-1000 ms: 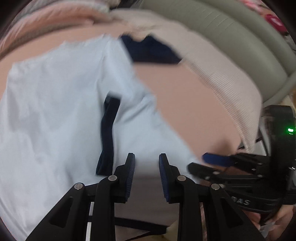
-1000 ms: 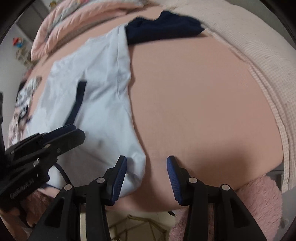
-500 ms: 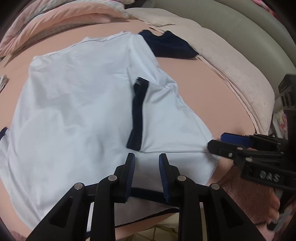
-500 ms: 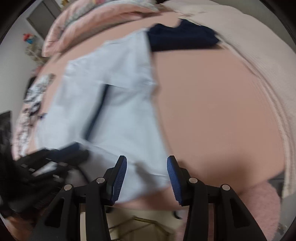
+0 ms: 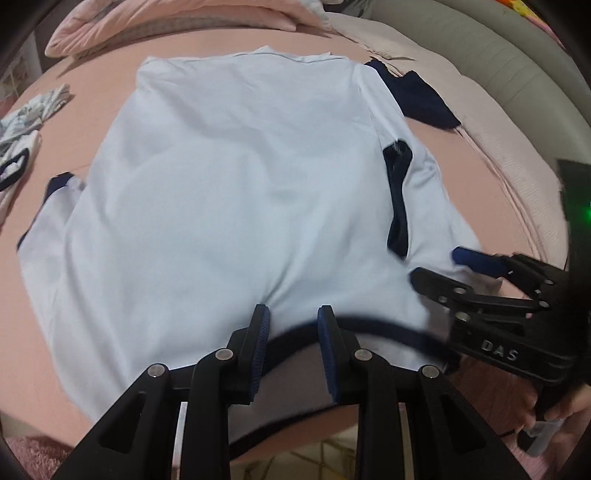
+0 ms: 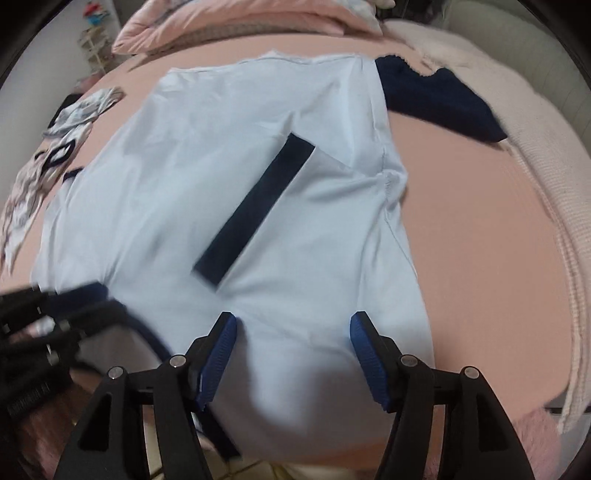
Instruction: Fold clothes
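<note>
A light blue T-shirt (image 5: 229,192) with navy trim lies spread, back up, on the pink bed; it also shows in the right wrist view (image 6: 229,155). Its right sleeve is folded in over the body, navy cuff (image 6: 255,210) on top. My left gripper (image 5: 291,328) is open over the shirt's near navy collar edge, nothing between the jaws. My right gripper (image 6: 291,343) is open wide over the near right part of the shirt. Each gripper shows in the other's view, the right one (image 5: 480,280) and the left one (image 6: 55,314).
A dark navy garment (image 6: 439,99) lies at the far right by a cream waffle blanket (image 6: 535,155). Patterned clothes (image 6: 44,155) lie at the left. Pink pillows (image 6: 236,22) line the far side. The bed's near edge is just under the grippers.
Both grippers swung left along the bed's near edge, from the shirt's right side to its near middle. The right sleeve now lies flatter. Jaws stayed open.
</note>
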